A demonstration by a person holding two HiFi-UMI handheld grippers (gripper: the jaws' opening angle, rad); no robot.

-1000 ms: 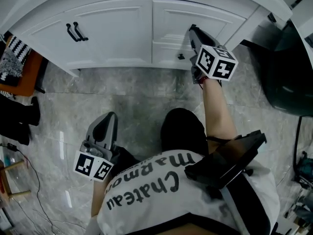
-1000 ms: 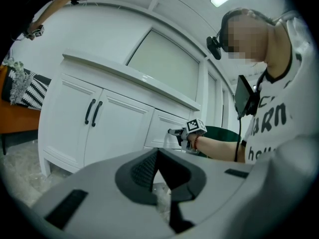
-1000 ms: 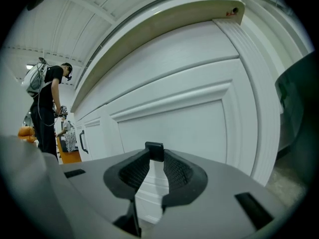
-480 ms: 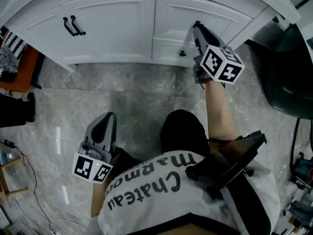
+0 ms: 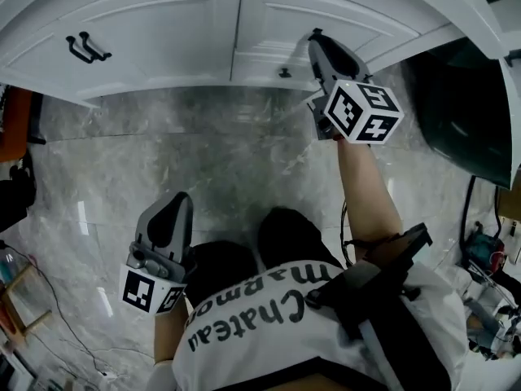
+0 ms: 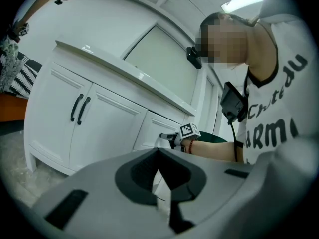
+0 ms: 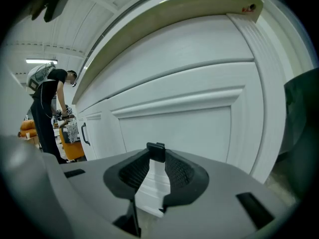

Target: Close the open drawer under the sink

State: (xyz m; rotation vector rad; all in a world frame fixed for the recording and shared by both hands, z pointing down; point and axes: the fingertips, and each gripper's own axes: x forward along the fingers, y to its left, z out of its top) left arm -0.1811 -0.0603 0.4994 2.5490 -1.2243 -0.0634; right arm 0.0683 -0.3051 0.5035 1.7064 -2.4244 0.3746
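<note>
The white vanity [image 5: 163,23] runs along the top of the head view. My right gripper [image 5: 314,37] reaches to the upper drawer front [image 5: 358,19] on its right side. In the right gripper view the fingertips close on a small black knob [image 7: 156,152], and the white drawer panel [image 7: 189,128] fills the view behind it. The drawer front looks flush with the cabinet face. My left gripper [image 5: 177,198] hangs low by the person's leg, away from the cabinet, its tips meeting on nothing [image 6: 159,152]. It sees the right gripper [image 6: 167,136] at the drawer.
A second small knob [image 5: 284,73] sits on the drawer below. Two black door handles [image 5: 85,49] are on the left doors. A dark bin [image 5: 464,112] stands right of the vanity. Grey marble floor [image 5: 212,153] lies in front. Another person [image 7: 47,108] stands far left.
The vanity has slid up and left in the head view as the head moved. My left gripper has risen a little. The right gripper stays at the drawer front.
</note>
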